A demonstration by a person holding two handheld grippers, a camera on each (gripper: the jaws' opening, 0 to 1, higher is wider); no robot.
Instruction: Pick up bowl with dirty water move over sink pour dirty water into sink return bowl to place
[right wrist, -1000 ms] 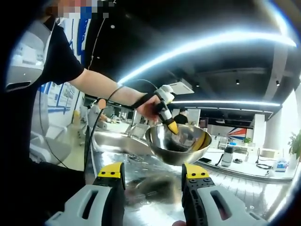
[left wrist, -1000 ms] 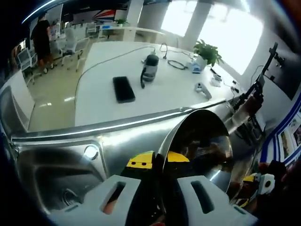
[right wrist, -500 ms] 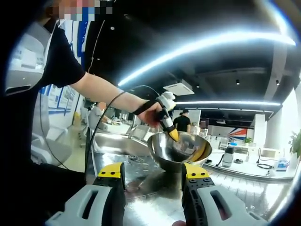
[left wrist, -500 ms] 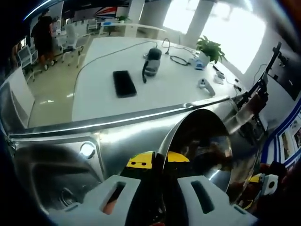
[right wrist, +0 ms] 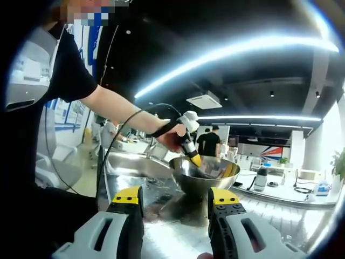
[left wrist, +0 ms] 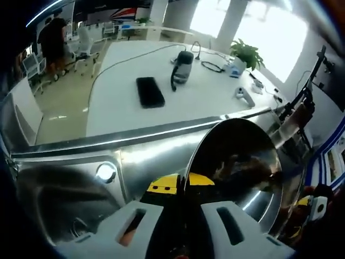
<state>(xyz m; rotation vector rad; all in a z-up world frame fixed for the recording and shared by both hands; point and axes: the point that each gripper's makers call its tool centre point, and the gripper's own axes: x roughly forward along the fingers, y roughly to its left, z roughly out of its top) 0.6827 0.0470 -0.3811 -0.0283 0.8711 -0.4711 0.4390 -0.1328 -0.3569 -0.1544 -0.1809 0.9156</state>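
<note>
A steel bowl (right wrist: 205,174) is clamped at its rim by the left gripper (right wrist: 195,159) beside the sink (left wrist: 59,199), while the right gripper (right wrist: 175,208) is held open and empty.

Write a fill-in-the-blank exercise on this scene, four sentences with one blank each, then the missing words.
1. The left gripper is shut on the rim of the metal ____.
2. The right gripper holds nothing; its jaws stand ____.
3. On the white table beyond the counter, a black ____ lies flat.
4. The sink and the bowl are both made of shiny ____.

Missing words: bowl; open; phone; metal
</note>
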